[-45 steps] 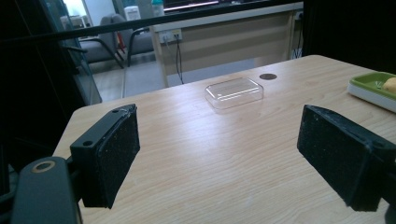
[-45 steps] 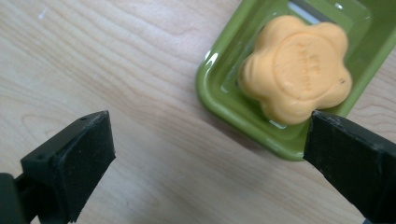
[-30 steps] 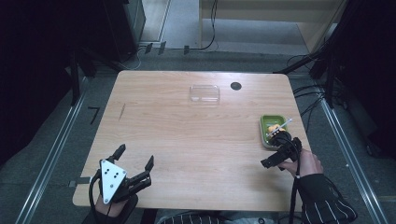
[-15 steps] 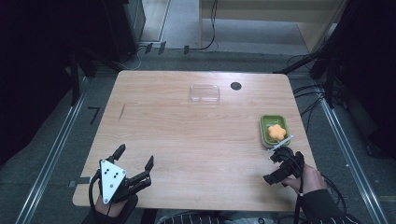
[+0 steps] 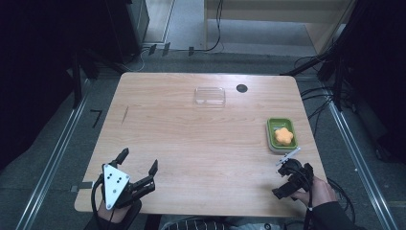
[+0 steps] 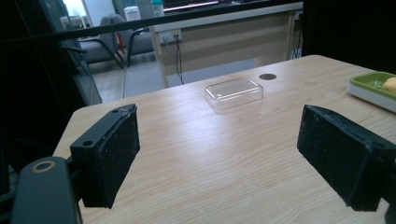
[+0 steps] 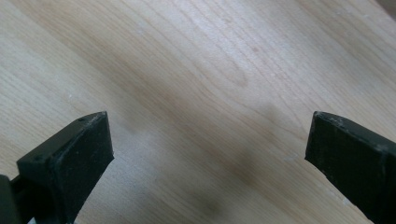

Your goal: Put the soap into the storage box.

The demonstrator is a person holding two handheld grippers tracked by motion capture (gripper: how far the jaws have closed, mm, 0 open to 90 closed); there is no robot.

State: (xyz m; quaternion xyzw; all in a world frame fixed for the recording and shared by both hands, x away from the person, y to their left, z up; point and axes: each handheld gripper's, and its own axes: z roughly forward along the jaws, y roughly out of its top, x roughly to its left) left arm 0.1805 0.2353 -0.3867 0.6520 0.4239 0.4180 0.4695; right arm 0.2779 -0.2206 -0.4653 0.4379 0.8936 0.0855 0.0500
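jaws stand wide apart on our right hand-held gripper (image 5: 291, 178), low at the right of the high view, and nothing sits between them; its own view (image 7: 205, 154) looks down on bare wood grain. our left hand-held gripper (image 5: 139, 168), low at the left of the high view, is just as wide open and empty, with its black pads (image 6: 112, 154) framing open worktop in its own view. nearest our right one, just above it in the high view, we see a green tray (image 5: 271, 139) holding an orange star-shaped piece (image 5: 284, 136), and a thin white stick (image 5: 288, 156) lies at the tray's lower edge. a clear plastic box (image 5: 209, 96) rests near the top centre of the worktop (image 5: 191, 143), with a small dark round spot (image 5: 242, 88) just to its right. around the worktop we see grey floor, dark stands and trailing cables.
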